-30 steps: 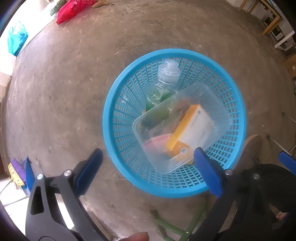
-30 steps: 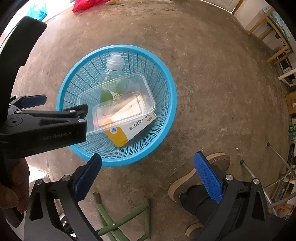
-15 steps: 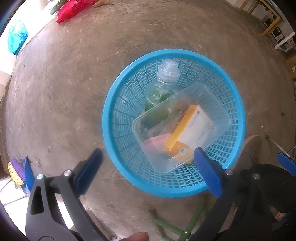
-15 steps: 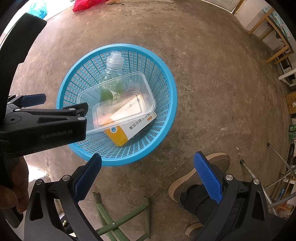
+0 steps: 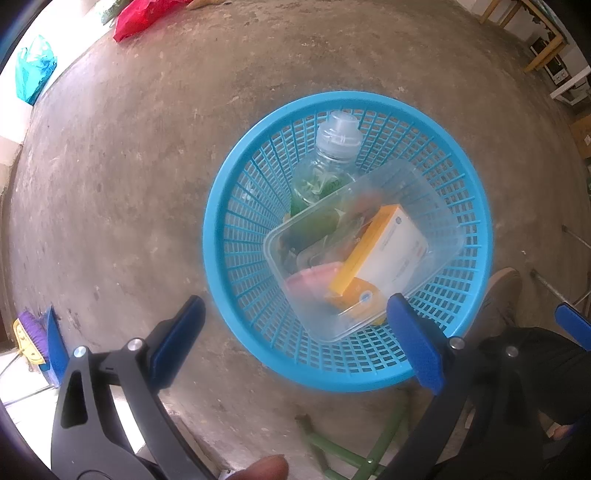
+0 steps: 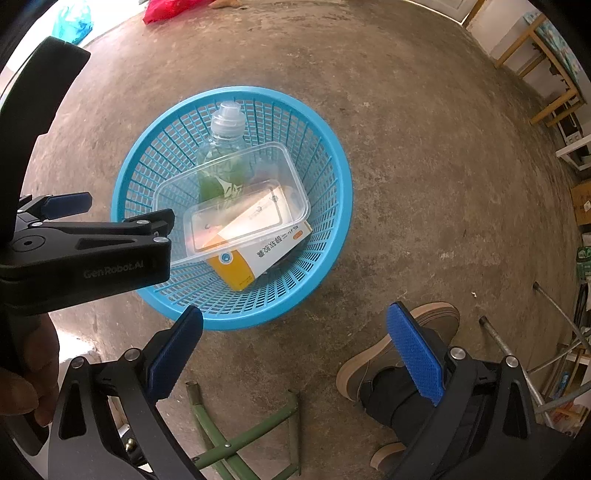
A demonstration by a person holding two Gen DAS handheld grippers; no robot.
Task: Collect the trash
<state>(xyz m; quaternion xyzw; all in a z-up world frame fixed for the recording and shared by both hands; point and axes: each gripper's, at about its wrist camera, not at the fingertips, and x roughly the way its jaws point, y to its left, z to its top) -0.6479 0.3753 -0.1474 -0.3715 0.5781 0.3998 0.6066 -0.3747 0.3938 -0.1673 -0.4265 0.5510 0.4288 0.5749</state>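
While both grippers hover above the concrete floor [image 6: 424,155], the collected trash sits together in the blue basket [image 5: 476,192], centre-right of the left wrist view and centre-left of the right wrist view.

Contents: a clear bottle [image 5: 332,155] with green label, lying against the basket's upper wall, cap toward the rim; a clear plastic container [image 6: 236,206] resting tilted on top of it; an orange-and-white box [image 6: 266,251] under the container's lower edge, seen through it. Stacking looks like the result of items dropped in one on another, not arranged.

Left gripper [image 5: 295,332]: jaws spread wide, nothing between them, held over the basket's lower rim. Right gripper [image 6: 295,350]: jaws likewise spread and empty, low in frame, beside a shoe [image 6: 399,350]. Judgement: both released because the items are already deposited.

Red bag [image 5: 144,18] and teal bag [image 5: 35,72] lie at upper left, well apart from the basket; cannot tell if they count as trash.
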